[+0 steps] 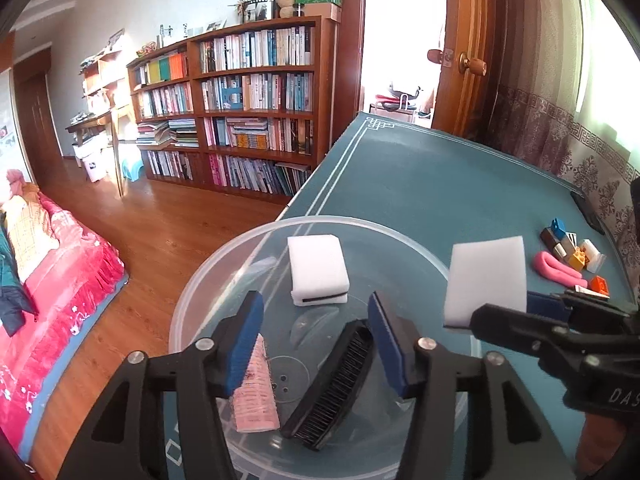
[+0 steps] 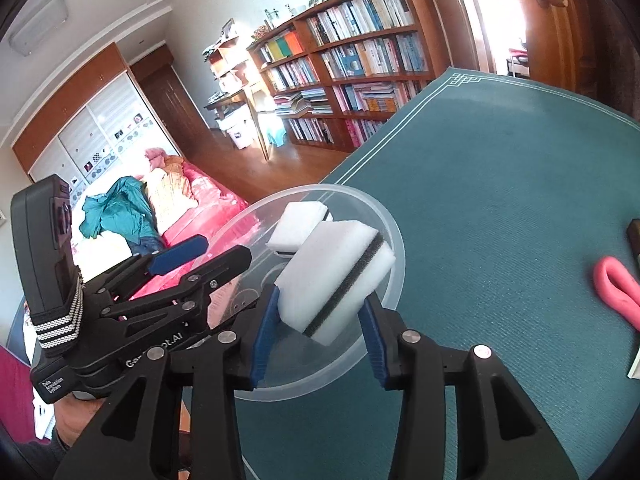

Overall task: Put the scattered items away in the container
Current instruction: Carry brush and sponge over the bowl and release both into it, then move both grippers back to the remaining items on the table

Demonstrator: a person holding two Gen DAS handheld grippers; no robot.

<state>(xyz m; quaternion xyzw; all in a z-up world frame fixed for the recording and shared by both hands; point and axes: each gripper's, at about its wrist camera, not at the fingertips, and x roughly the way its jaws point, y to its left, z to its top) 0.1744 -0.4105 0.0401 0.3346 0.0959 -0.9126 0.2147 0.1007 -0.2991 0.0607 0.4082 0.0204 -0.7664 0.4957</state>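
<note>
Black left claw [image 1: 316, 344]: blue-padded fingers [image 1: 246, 344] spread wide, nothing between them, poised over the bowl; seen from the right wrist view it sits at the bowl's left edge.
Right claw [image 2: 320, 320]: clamps a white sponge [image 2: 334, 280] with a dark middle layer, the left pad pressing its side, held tilted above the bowl's right rim; in the left wrist view the same sponge shows as a white slab over that rim.
Clear plastic bowl [image 1: 200, 280]: round, on the tabletop's near left corner, close to the edge.
Bowl contents: a pink roller [image 1: 256, 396] at the near left, a black brush [image 1: 336, 384] lying bristles-up just right of it, and a second sponge [image 1: 318, 270] toward the far side.
Loose items: a pink looped strip [image 1: 558, 270] and a cluster of small toy blocks [image 1: 570, 246] well to the right of the bowl; an orange block [image 1: 599, 285] sits near the strip.
Tabletop [image 1: 440, 184]: teal cloth with a white line border.
Hand [image 2: 76, 420]: partly visible under the left device.
Floor [image 1: 160, 216]: brown wood, left of the tabletop.
Bed [image 1: 52, 288]: red cover with scattered clothes, far left.
Bookcase [image 1: 240, 108]: wooden, full of books, against the far wall.
Door [image 1: 464, 60]: wooden, open, beyond the tabletop's far end.
</note>
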